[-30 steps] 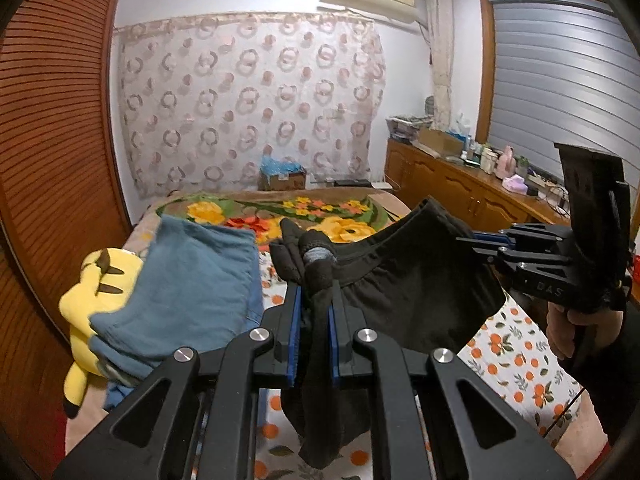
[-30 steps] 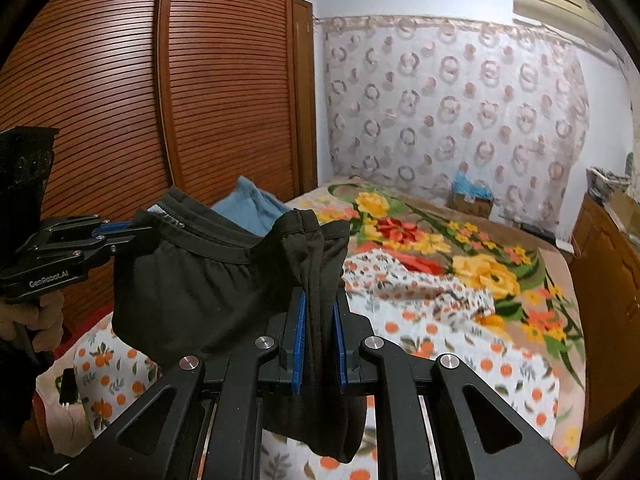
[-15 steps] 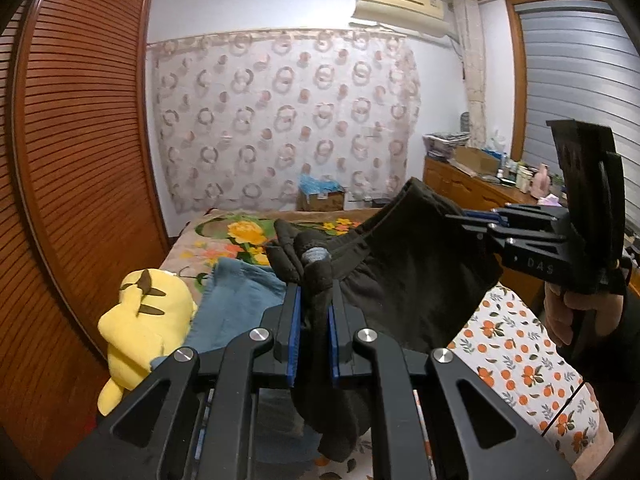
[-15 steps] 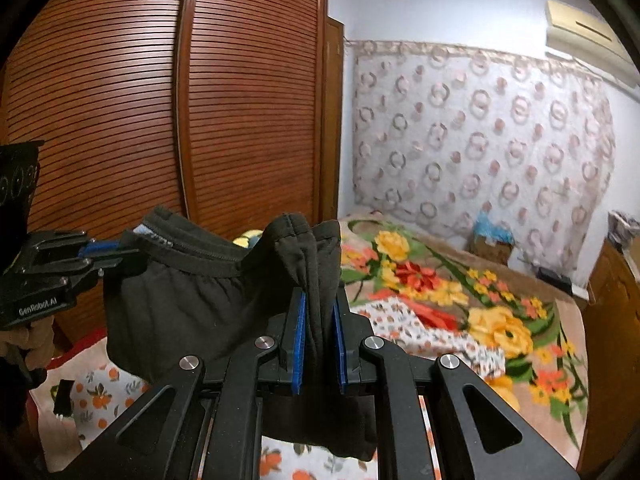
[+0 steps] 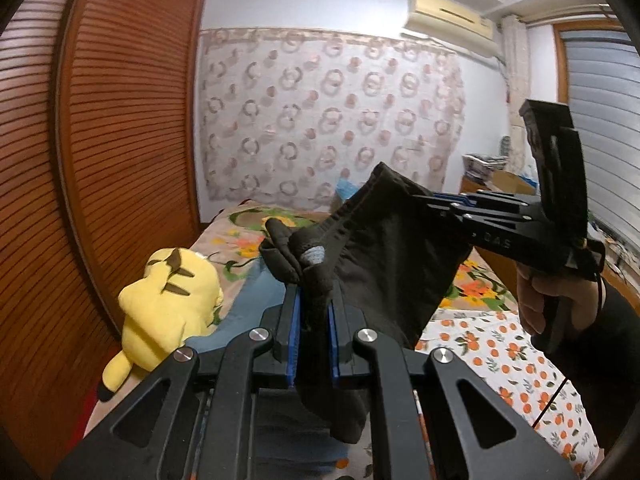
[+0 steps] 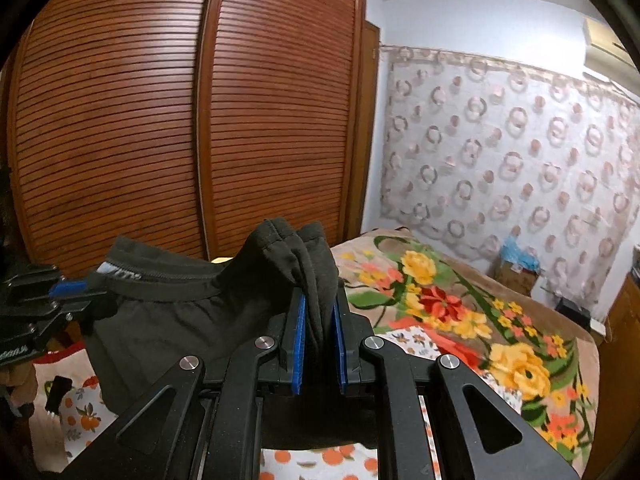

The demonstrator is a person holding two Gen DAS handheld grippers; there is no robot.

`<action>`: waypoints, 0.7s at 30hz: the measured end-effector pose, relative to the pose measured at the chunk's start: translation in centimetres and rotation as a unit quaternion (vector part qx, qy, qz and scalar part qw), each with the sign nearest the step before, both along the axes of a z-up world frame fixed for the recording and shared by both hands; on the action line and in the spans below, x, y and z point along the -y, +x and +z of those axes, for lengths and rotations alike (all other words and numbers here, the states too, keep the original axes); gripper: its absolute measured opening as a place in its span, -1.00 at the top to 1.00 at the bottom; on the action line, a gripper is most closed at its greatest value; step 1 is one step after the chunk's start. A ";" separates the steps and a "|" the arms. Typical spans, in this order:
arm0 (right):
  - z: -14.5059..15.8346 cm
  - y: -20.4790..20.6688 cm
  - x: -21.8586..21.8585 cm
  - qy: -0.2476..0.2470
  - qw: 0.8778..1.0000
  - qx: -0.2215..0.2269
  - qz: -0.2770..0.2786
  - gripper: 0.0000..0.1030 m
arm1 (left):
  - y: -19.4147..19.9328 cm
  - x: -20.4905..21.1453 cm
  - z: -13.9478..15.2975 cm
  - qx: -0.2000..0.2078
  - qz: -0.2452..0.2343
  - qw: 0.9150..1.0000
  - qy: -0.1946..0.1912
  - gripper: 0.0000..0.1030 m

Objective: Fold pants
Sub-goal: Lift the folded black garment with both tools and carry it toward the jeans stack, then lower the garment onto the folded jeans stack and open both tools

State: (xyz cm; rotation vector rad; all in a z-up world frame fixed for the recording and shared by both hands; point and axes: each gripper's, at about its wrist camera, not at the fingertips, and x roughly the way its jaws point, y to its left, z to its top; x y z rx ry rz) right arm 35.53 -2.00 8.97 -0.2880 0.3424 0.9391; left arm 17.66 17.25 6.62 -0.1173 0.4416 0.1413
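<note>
Pants [image 5: 392, 264] of dark cloth hang in the air between our two grippers, held up above the bed [image 6: 472, 320] and clear of it. We hold one bunched corner of the waistband in the left gripper [image 5: 314, 344], whose blue pads [image 5: 295, 336] are pressed narrow on the fabric, with a knot of cloth and a small pale label sticking up just above the fingers. We hold the other end in the right gripper [image 6: 320, 348], its blue pads [image 6: 299, 344] likewise clamped close on a thick fold that rises above them in a rounded hump. From the left wrist view the right gripper reaches in from the right side, our hand [image 5: 548, 300] wrapped round its handle, and the waistband runs taut from it down to the left one. From the right wrist view the left gripper shows at the left edge, and the waistband with its elastic seam stretches across to it while the body of the pants sags below.

Beneath lies the bed with a flowered blanket [image 6: 452, 304] and a white sheet printed with oranges [image 5: 492, 344]. A yellow plush toy [image 5: 168, 300] sits at the bed's left side against the slatted wooden wardrobe [image 6: 160, 128], touching a blue garment [image 5: 256, 304] spread beside it. A ring-patterned curtain [image 5: 332, 120] covers the far wall
</note>
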 end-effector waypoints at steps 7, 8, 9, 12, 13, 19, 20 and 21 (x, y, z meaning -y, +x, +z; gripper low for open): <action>-1.8 3.9 -5.1 -0.037 0.998 -0.008 0.040 0.76 | 0.5 -2.6 -3.0 -0.016 0.058 0.998 -0.027 0.75; -2.1 4.3 -5.8 -0.045 0.998 -0.007 0.045 0.76 | 0.6 -3.0 -3.5 -0.020 0.063 0.997 -0.034 0.75; -2.4 4.7 -6.4 -0.052 0.997 -0.005 0.048 0.76 | 0.6 -3.4 -4.0 -0.023 0.069 0.997 -0.040 0.75; -3.1 5.8 -7.6 -0.065 0.996 -0.004 0.055 0.76 | 0.7 -4.0 -4.8 -0.028 0.081 0.995 -0.047 0.75; -3.3 6.3 -7.8 -0.067 0.996 -0.007 0.057 0.76 | 0.7 -4.1 -5.0 -0.031 0.083 0.995 -0.048 0.75; -4.4 8.5 -9.5 -0.083 0.994 -0.048 0.061 0.75 | 0.9 -4.4 -5.9 -0.046 0.091 0.994 -0.044 0.69; -4.5 8.8 -9.6 -0.082 0.993 -0.057 0.059 0.75 | 0.9 -4.3 -6.0 -0.049 0.091 0.994 -0.045 0.66; -4.5 9.2 -9.6 -0.080 0.993 -0.063 0.057 0.70 | 0.9 -4.4 -6.1 -0.051 0.091 0.994 -0.046 0.59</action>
